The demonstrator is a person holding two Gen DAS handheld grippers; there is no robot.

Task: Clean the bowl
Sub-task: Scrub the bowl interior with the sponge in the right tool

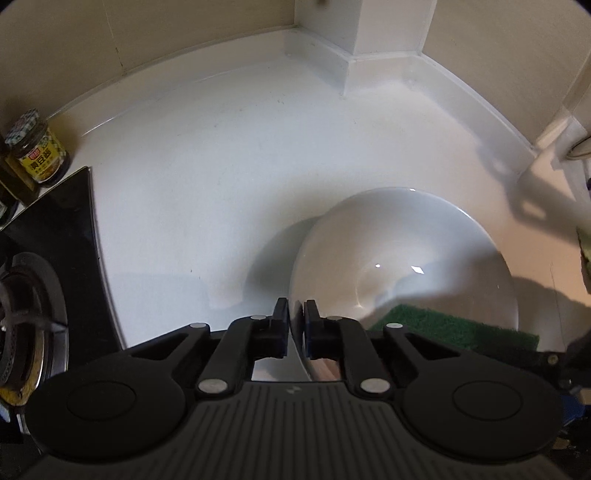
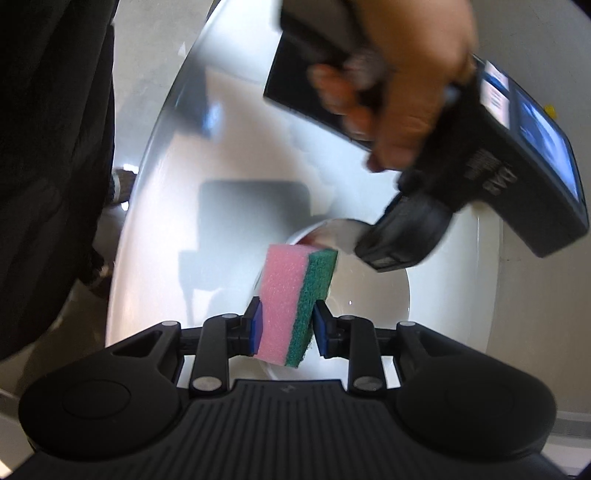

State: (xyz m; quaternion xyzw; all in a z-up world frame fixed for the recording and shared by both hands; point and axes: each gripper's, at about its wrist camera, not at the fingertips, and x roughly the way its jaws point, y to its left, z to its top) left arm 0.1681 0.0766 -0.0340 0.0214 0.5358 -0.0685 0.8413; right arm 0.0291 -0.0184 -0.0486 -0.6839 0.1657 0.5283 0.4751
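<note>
A white bowl (image 1: 399,258) sits tilted on the white counter (image 1: 221,166). My left gripper (image 1: 296,314) is shut on its near rim, one pad outside and one inside. A pink and green sponge (image 2: 291,302) stands on edge between the pads of my right gripper (image 2: 287,325), which is shut on it. The sponge hangs over the bowl (image 2: 373,306), its green face toward the inside. That green face (image 1: 454,325) also shows at the bowl's lower right in the left wrist view. A hand (image 2: 406,92) holds the left gripper body (image 2: 402,236) above the bowl's far side.
A labelled jar (image 1: 35,147) stands at the far left beside a dark bottle. A black glass hob (image 1: 70,229) with a gas burner (image 1: 22,314) borders the counter on the left. A wall corner post (image 1: 388,26) rises at the back. A person's dark clothing (image 2: 48,147) fills the left.
</note>
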